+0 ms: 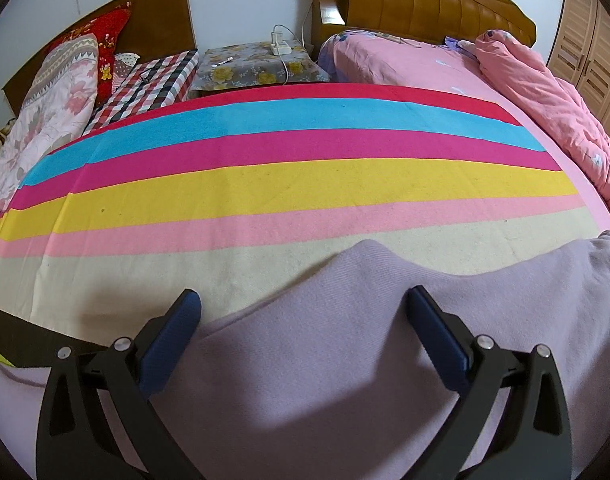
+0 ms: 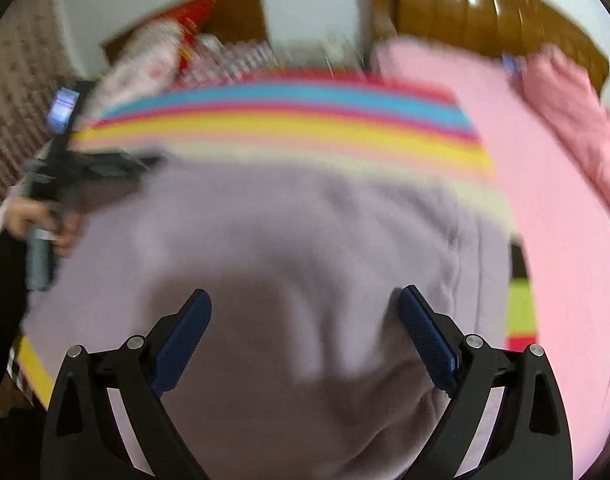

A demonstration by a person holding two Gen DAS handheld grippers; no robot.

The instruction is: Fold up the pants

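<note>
Here we are between folds: the lilac pants (image 1: pixel 345 352) fill the lower frame, spread on the striped blanket (image 1: pixel 289 184) over the bed. Our left gripper (image 1: pixel 305 300) and right gripper (image 2: pixel 305 300) both hover spread wide, holding nothing. Next, we judge, comes pinching an edge.

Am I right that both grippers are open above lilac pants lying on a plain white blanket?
Not quite: the blanket is striped in bright colours, as the left wrist view shows. The left gripper and right gripper are indeed open above the lilac pants.
</note>
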